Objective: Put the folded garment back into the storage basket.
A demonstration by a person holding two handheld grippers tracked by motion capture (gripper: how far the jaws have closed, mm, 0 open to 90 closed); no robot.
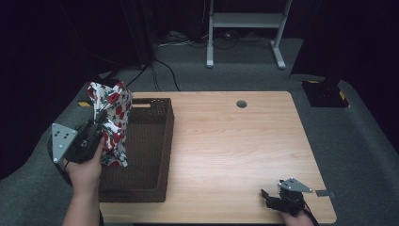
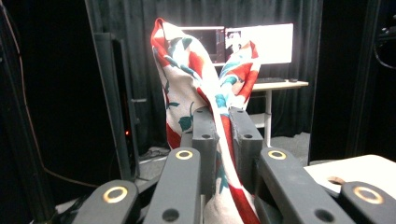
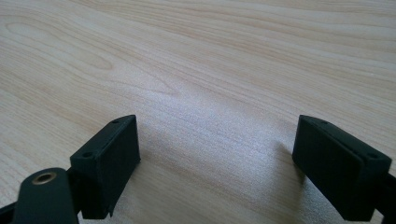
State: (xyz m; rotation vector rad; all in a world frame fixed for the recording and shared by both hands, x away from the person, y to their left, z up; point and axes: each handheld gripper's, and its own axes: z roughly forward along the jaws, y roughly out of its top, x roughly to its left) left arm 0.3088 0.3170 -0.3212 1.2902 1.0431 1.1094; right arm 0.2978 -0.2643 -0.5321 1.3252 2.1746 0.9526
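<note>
A white cloth with red flowers and green leaves (image 1: 113,120) hangs in the air over the left side of a dark wicker basket (image 1: 153,141). My left gripper (image 1: 96,129) is shut on the cloth, held up by a hand at the table's left edge. In the left gripper view the cloth (image 2: 196,79) rises from between the two closed jaws of the left gripper (image 2: 224,114) and splits into two peaks. My right gripper (image 1: 269,197) rests low on the wooden table (image 1: 235,141) near its front right corner. Its jaws stand wide apart, right gripper (image 3: 217,144) holding nothing.
The basket takes up the table's left third. A round cable hole (image 1: 241,104) sits near the far edge. Beyond the table stand a white desk frame (image 1: 244,28) and floor cables. Lit monitors (image 2: 254,42) on a desk show in the left gripper view.
</note>
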